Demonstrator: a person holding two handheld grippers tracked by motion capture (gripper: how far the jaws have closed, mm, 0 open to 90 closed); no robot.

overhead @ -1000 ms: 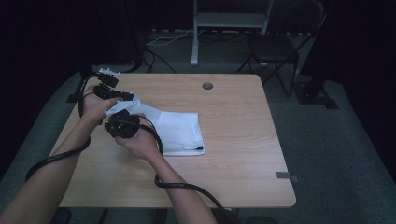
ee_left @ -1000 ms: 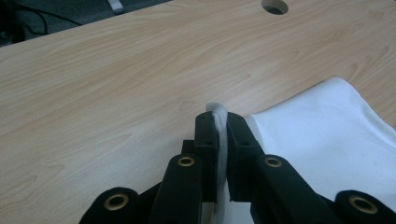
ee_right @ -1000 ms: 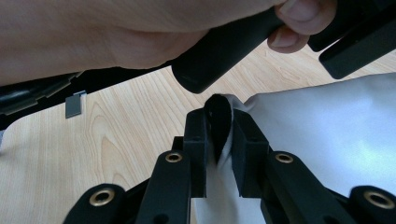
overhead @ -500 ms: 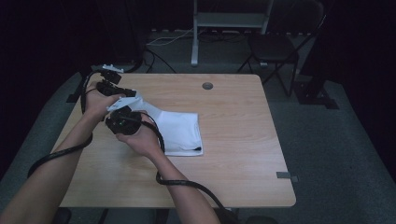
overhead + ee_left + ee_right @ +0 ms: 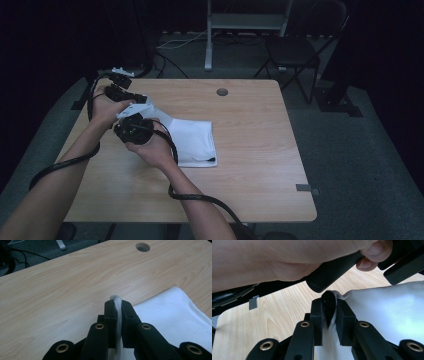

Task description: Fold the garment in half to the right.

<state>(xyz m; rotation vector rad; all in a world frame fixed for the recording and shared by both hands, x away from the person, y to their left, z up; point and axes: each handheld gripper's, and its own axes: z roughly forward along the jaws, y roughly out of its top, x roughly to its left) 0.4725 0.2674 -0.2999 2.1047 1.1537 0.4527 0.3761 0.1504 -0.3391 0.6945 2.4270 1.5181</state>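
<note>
Here one white cloth (image 5: 192,142) lies on the bench (image 5: 250,165), near its left side, with one corner lifted. Both grippers grasp that corner: the left gripper (image 5: 118,307) has its fingers clenched on a cloth edge, and the right gripper (image 5: 329,305) also pinches a fold. The left hand (image 5: 274,262) blocks much of the right gripper view. One round hole (image 5: 222,92) is behind the cloth; one chair (image 5: 295,50), probably folding, stands beyond the bench.

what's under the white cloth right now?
The white cloth lies on the bare wooden table; its left end is lifted, pinched in the left claw and the right claw. Nothing bulges beneath the flat part, but whatever that part covers cannot be seen.
</note>
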